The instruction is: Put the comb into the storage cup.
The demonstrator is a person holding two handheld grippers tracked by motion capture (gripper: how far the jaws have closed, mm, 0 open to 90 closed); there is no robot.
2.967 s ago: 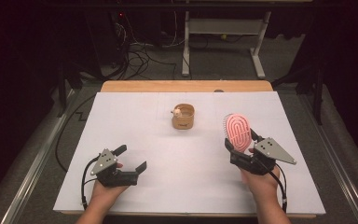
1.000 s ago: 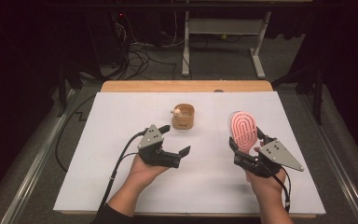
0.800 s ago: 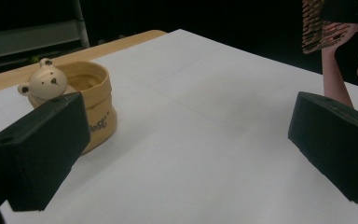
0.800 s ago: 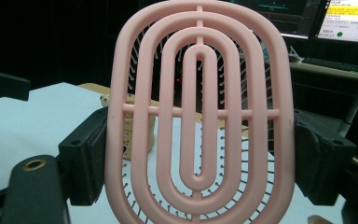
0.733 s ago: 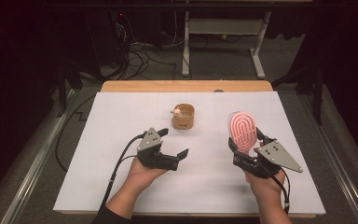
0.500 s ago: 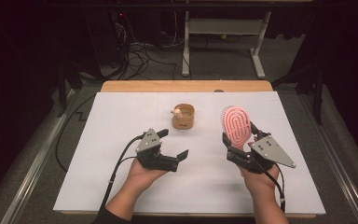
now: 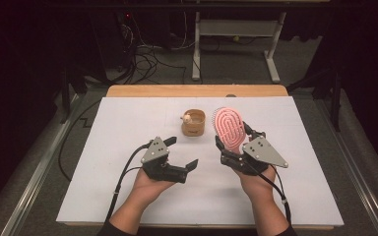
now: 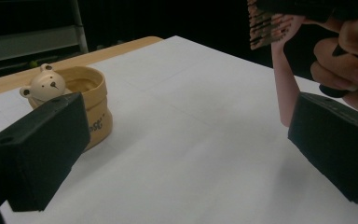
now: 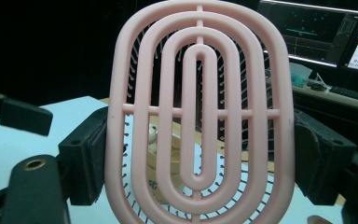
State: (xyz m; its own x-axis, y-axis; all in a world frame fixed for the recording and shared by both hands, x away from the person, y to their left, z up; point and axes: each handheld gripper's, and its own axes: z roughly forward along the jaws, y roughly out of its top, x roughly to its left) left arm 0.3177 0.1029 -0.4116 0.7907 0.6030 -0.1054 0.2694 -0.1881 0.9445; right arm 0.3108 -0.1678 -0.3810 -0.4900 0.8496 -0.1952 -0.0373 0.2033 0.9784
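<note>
A pink vented hairbrush (image 7: 229,129) stands upright, head up, with my right gripper (image 7: 234,141) shut on its sides, right of the table's middle. In the right gripper view the brush (image 9: 200,107) sits between the two black jaws, its open ribs facing the camera. A tan cup with a small bear figure on its rim (image 7: 193,123) stands just left of the brush, apart from it. My left gripper (image 7: 181,152) hovers open in front of the cup, holding nothing. The left gripper view has the cup (image 8: 91,107) at the left and the brush handle (image 8: 284,93) at the right.
A white sheet (image 7: 128,128) covers the table, with a wooden strip (image 7: 197,91) along the far edge. Cables and a metal stand lie on the floor beyond. Lit monitors (image 9: 317,32) stand behind the brush in the right gripper view.
My left gripper has come from the near left toward the middle, in front of the cup. The right gripper has carried the brush left and forward, closer to the cup.
</note>
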